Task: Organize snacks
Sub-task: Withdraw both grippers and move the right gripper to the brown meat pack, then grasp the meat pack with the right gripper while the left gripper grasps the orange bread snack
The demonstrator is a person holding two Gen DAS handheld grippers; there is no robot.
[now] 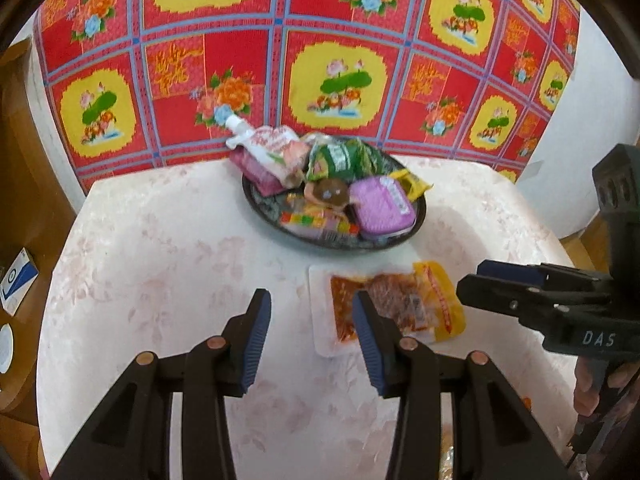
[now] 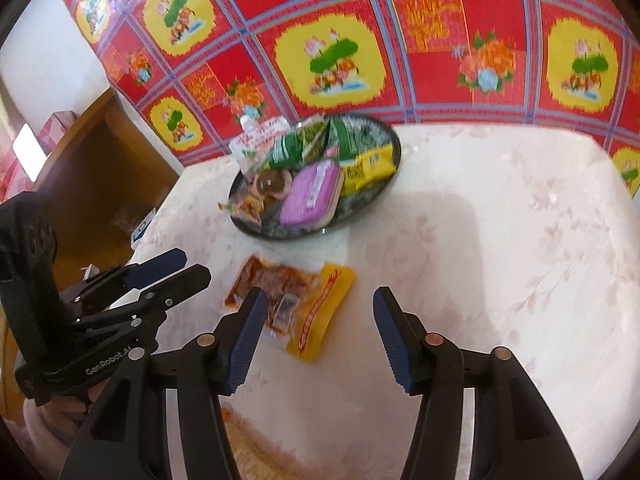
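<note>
Left gripper (image 1: 310, 324) low centre, jaws apart, empty. Right gripper (image 2: 320, 320) same, jaws apart on nothing. Yellow packet (image 2: 296, 304) flat on table (image 2: 500, 240), mid-frame, just beyond both; plate (image 2: 320, 229) of snacks above it, apart. Likely risk: pads skidding over thin film, or both grippers colliding over packet.

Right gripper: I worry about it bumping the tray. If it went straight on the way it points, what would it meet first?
Probably the bare tablecloth, just right of the yellow snack packet. The right gripper tilts down, so it likely lands short of the tray, though depth is unclear.
</note>
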